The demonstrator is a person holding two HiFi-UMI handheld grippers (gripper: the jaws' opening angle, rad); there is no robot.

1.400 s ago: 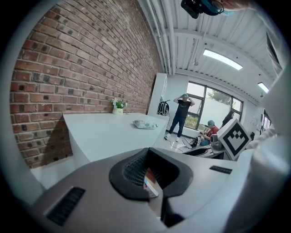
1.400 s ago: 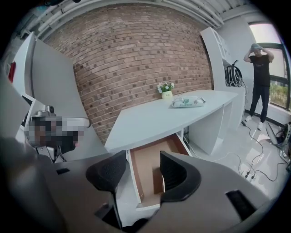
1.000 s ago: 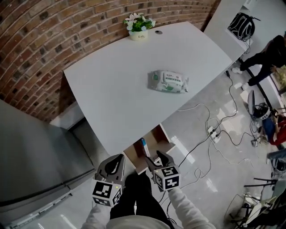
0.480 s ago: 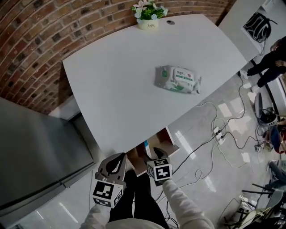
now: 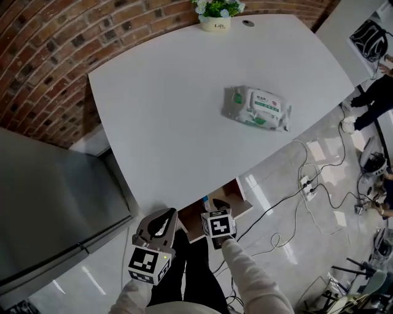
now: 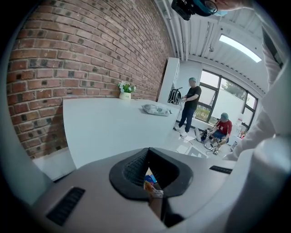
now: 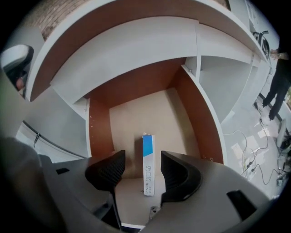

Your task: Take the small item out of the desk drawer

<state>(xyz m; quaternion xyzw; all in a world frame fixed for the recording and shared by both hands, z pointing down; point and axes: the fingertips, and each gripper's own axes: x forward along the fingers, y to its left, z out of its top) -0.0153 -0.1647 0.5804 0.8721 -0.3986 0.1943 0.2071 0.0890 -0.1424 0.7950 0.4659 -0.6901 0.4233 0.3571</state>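
Note:
A small blue-and-white box (image 7: 148,169) lies lengthwise on the beige floor of the open desk drawer (image 7: 190,102). My right gripper (image 7: 139,176) is open above it, with one jaw on each side of the box and neither touching it. In the head view the right gripper (image 5: 213,210) hangs over the drawer (image 5: 238,191) just below the white desk's (image 5: 172,110) front edge, and a sliver of the box (image 5: 204,200) shows. To the left of the drawer my left gripper (image 5: 162,219) is shut and holds nothing; the left gripper (image 6: 148,173) points out over the desk top.
A pack of wipes (image 5: 256,108) and a flower pot (image 5: 215,13) sit on the desk. Cables and a power strip (image 5: 305,184) lie on the floor at the right. A grey cabinet (image 5: 43,208) stands at the left, against a brick wall. Two people (image 6: 190,104) are beyond the desk.
My right gripper has moved forward and down, closer over the open drawer. The head view has shifted so the desk sits lower in frame. The left gripper has hardly moved.

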